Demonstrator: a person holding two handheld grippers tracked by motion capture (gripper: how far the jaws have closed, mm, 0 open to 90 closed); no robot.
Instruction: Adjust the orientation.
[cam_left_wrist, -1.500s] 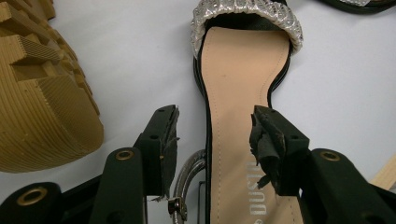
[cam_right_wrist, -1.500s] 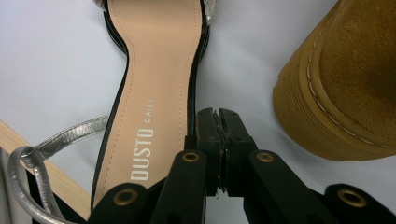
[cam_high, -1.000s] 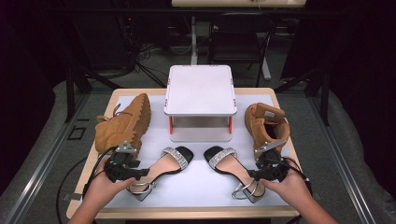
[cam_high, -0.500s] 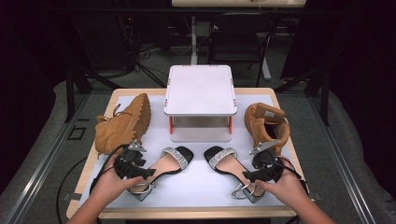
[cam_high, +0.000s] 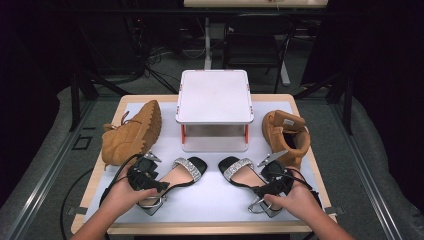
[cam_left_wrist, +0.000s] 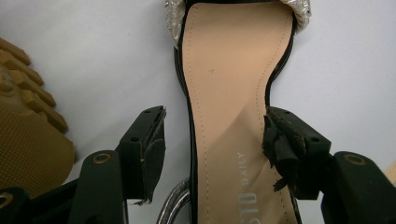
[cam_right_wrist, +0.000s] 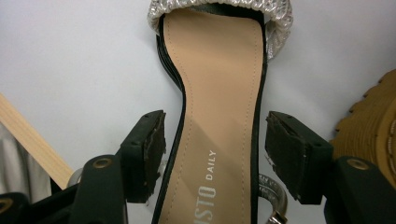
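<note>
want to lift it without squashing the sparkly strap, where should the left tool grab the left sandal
Probably across the narrow waist of the left sandal, coming from the heel end with one jaw on each side edge. The insole pinches in there, well behind the sparkly strap, so the open left tool already straddles it. Its jaws have just been opening and do not press on the sandal.

From above the near table edge we are looking forward and down at the whole table (cam_high: 210, 200). Each gripper view is looking closely down along a sandal's insole, lower centre in the high view.
</note>
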